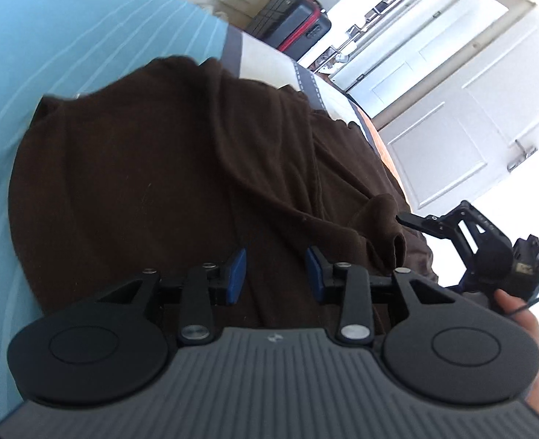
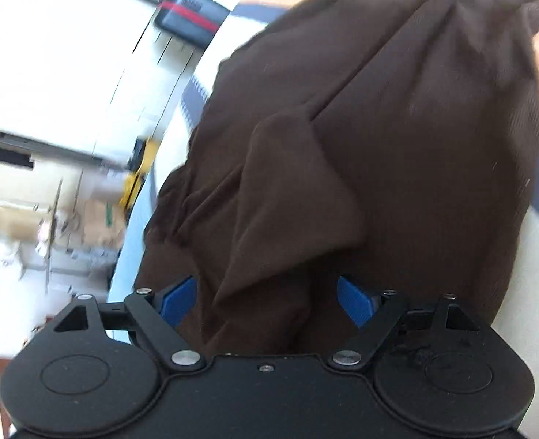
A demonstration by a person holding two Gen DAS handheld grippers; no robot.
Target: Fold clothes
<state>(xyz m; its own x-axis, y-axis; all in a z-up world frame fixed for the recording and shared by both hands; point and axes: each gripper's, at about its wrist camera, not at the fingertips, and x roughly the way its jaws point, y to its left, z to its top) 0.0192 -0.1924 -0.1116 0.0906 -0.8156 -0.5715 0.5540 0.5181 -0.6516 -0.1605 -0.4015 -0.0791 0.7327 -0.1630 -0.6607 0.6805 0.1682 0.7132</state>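
Item: dark brown soft knit garment (image 1: 152, 168), lying crumpled on a light blue striped bed sheet (image 1: 50, 44), its far edge reaching a cream bedcover with grey bands (image 1: 269, 58). The garment lay roughly spread but not flat: long ridges ran through its middle, and a loose triangular flap (image 2: 291, 197) stood up near the right gripper.

Step in hand, as judged: between folds. Both grippers had let go and a fresh grasp was being lined up.

Left gripper (image 1: 276, 274): blue-padded fingers (image 1: 236, 274) partly open, hovering just above the brown cloth, nothing pinched between them.

Right gripper (image 2: 267, 300): blue-padded fingers (image 2: 178, 300) spread wide, one to either side of the raised flap, pads not pressing on it. The same gripper showed at the right edge of the left wrist view, held in a person's hand (image 1: 518, 314).

Next move, as judged: each gripper would need to close on an edge or corner of the garment, the right one likely on the flap in front of it, and the ridges would want drawing flat before a clean fold could be laid.

Surroundings: black hard case with red trim (image 1: 295, 22) beyond the bed; white panelled doors (image 1: 452, 117); pale cabinets and cardboard clutter, blurred in the right wrist view.

Obstructions: none lay on the garment. Its own bunched creases were the main hindrance.
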